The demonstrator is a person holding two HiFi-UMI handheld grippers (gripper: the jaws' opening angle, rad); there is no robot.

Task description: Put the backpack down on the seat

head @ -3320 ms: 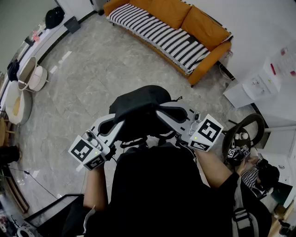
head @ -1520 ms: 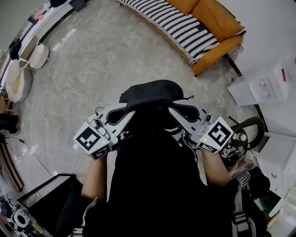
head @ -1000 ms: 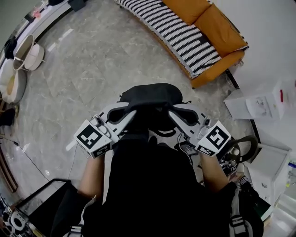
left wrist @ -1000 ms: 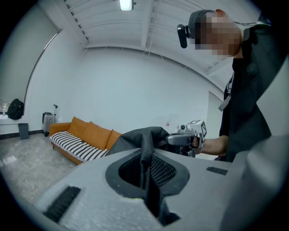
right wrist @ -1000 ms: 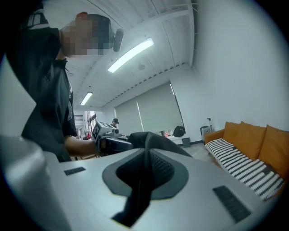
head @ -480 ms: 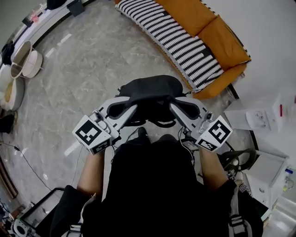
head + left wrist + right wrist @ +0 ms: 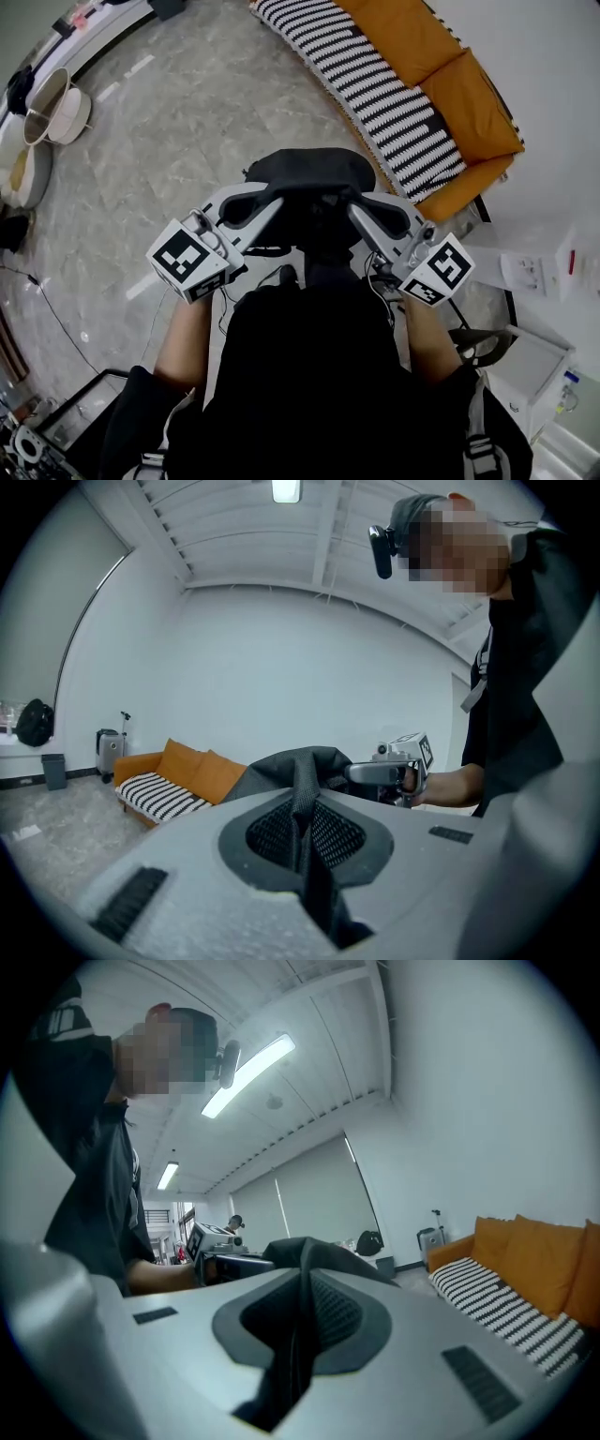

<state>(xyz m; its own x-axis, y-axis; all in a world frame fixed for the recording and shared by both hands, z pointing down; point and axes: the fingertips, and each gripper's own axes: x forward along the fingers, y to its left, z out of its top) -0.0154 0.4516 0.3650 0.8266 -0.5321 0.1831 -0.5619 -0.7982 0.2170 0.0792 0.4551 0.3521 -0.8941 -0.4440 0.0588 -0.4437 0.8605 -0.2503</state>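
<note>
In the head view the left gripper (image 7: pixel 266 210) and the right gripper (image 7: pixel 364 216) met the black backpack (image 7: pixel 306 172) from either side, and it hung between them over the grey marble floor (image 7: pixel 187 122), in front of the person's dark torso (image 7: pixel 319 375). The orange sofa (image 7: pixel 441 66) with its black-and-white striped cover (image 7: pixel 375 84) stood near, up and to the right, and the backpack was not on it; pale baskets (image 7: pixel 52 112) lay well apart at the left, and a white cabinet (image 7: pixel 539 272) stood at the right edge. In the left gripper view the jaws were pressed together on a fold of the backpack's black fabric, the bag bulging beyond the tips, with the right gripper and the hand (image 7: pixel 441 785) holding it past that, the sofa low at the left. In the right gripper view the jaws were likewise clamped on black backpack cloth, with the sofa at the right
</note>
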